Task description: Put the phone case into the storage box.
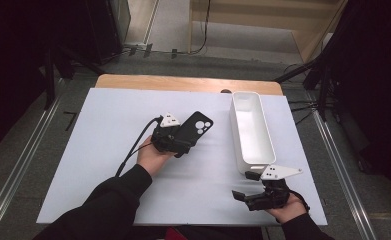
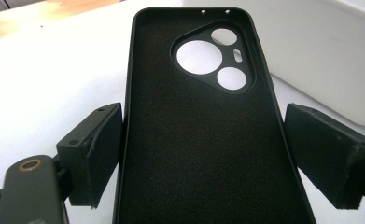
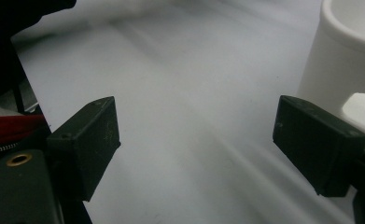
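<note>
A black phone case [image 1: 195, 129] with round camera cut-outs juts out of my left gripper [image 1: 179, 141] over the middle of the white table cover. In the left gripper view the case [image 2: 203, 140] lies inside up between the two black pads [image 2: 96, 154], and both pads press on its long edges. My right gripper [image 1: 245, 185] rests near the front right of the table, just below the end of the white bin. Its jaws stand wide apart in the right gripper view [image 3: 196, 149] with only bare white surface between them.
A long white bin [image 1: 270, 145] stands lengthwise at the right of the table, close to the case's far end [image 2: 320, 56] and beside my right gripper [image 3: 329, 60]. The white cover [image 1: 108, 150] leaves a wooden strip [image 1: 183, 82] at the back edge.
</note>
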